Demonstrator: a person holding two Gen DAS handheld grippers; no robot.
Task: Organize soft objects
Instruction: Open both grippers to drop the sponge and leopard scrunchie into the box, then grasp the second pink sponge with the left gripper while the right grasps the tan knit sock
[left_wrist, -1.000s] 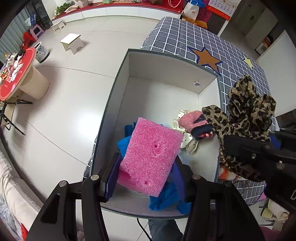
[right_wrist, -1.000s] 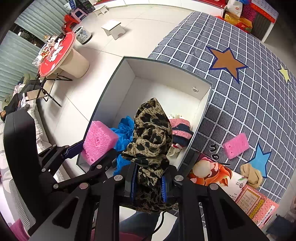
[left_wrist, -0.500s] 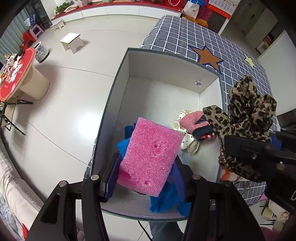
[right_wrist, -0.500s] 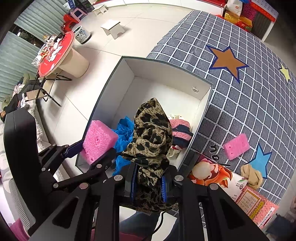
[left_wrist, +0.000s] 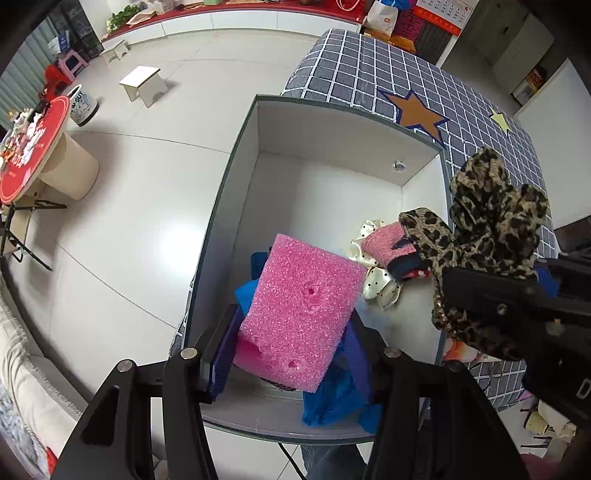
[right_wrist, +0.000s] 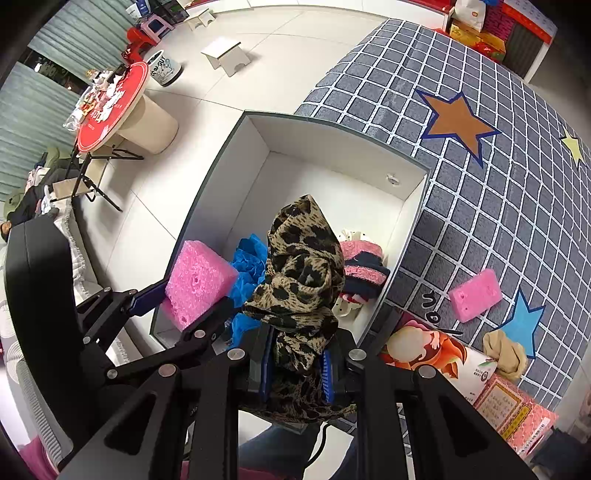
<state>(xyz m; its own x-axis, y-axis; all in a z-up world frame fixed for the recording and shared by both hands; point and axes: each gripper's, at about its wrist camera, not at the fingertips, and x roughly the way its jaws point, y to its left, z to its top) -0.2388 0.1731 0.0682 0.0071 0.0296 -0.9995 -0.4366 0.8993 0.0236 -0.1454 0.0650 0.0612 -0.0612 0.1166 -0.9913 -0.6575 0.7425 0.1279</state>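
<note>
Left gripper (left_wrist: 291, 354) clamps sponge (left_wrist: 299, 314); right gripper (right_wrist: 295, 373) (closed) leopard cloth (right_wrist: 303, 266).

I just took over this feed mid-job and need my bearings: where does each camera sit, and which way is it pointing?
Left wrist: rides the left gripper, looking down into the white box; its fingers clamp a pink sponge, with the right gripper at the right edge.
Right wrist: rides the right gripper, facing the same box from nearer the checked cloth; it grips a leopard-print cloth, with the left gripper at the left.
Shared: box, sponge, leopard-print cloth, blue cloth.
</note>
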